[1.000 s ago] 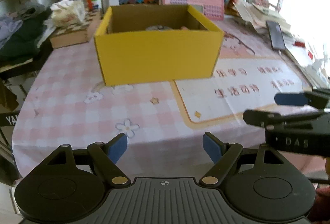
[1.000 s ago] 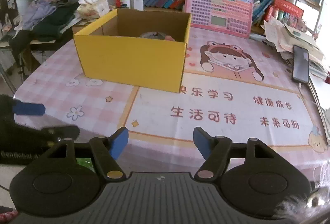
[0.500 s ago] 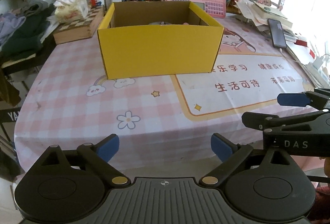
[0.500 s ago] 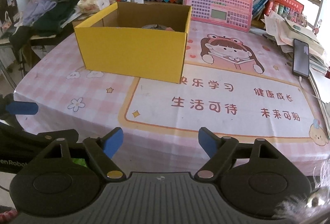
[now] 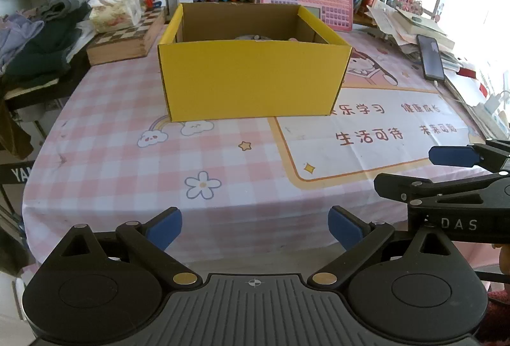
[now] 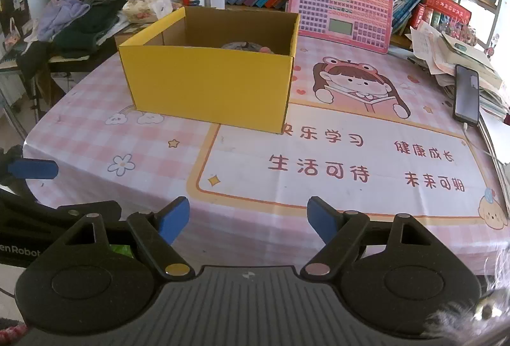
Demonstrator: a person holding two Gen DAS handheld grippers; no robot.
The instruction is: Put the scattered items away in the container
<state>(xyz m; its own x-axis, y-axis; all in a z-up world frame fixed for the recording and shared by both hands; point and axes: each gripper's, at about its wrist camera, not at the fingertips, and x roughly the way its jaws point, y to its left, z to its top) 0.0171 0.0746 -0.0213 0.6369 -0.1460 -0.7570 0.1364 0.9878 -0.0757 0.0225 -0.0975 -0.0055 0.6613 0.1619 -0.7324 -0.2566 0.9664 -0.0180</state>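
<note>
Both hand-held grippers spread, empty.

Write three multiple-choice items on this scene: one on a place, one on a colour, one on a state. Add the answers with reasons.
1. Where does the phone lie?
A. inside the box
B. on the table's right side, near the papers
C. on the chessboard

2. What colour is the box outside?
A. yellow
B. pink
C. blue

3. How do the left tongs and right tongs stand?
A. both shut
B. one holding a book
C. both open, empty

Answers: B, the phone lies beside the paper stack; A, its walls are yellow; C, tablecloth shows between the blue tips.
</note>
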